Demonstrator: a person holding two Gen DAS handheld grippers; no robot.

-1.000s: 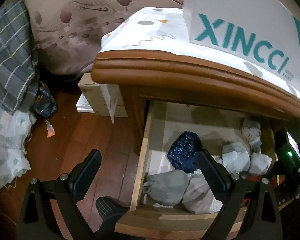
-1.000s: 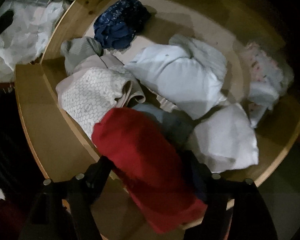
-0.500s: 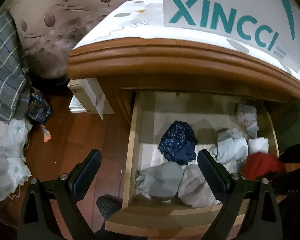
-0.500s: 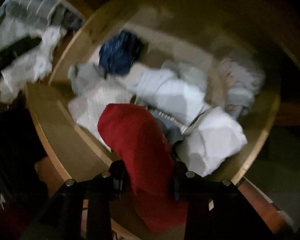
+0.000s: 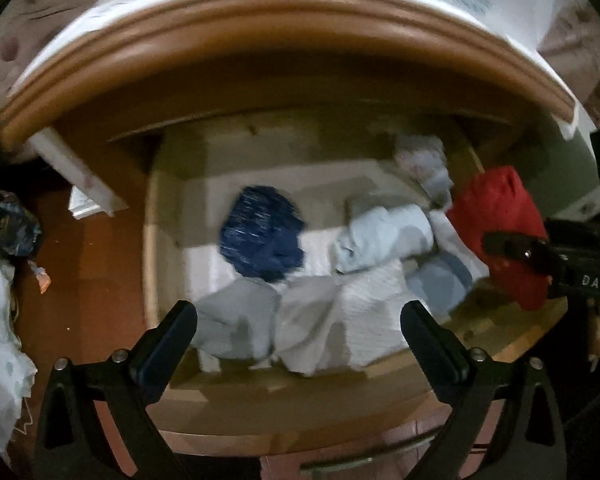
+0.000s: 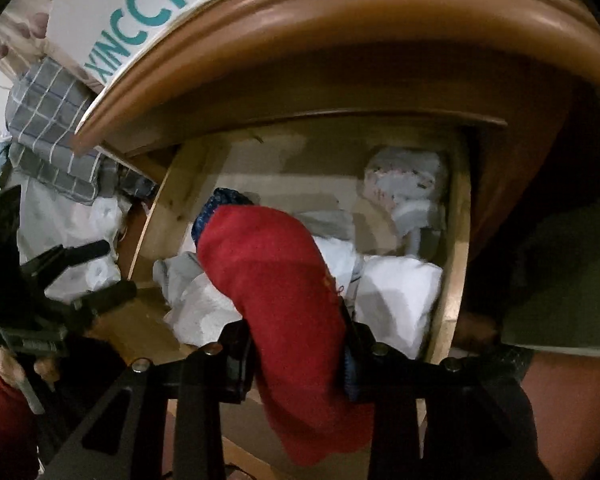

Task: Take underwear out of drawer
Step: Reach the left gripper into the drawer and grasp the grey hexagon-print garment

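since the right gripper (image 6: 296, 364) is already clamped on the red underwear (image 6: 276, 280), i'd call this the lift-out step, with the bundle hanging over the drawer's (image 5: 156, 208) front right corner and not clear of the front edge yet. next move probably just needs it carried up and away without snagging the white folded pieces (image 6: 396, 292) underneath. left gripper (image 5: 298, 340) sits over the front edge, jaws opening wide with nothing pinched between them, grey and white bundles (image 5: 328, 320) below. left view shows the whole drawer, including the navy pair (image 5: 262, 236) by the left side. right view mostly hides that behind the red, but shows the pads squeezing the cloth.
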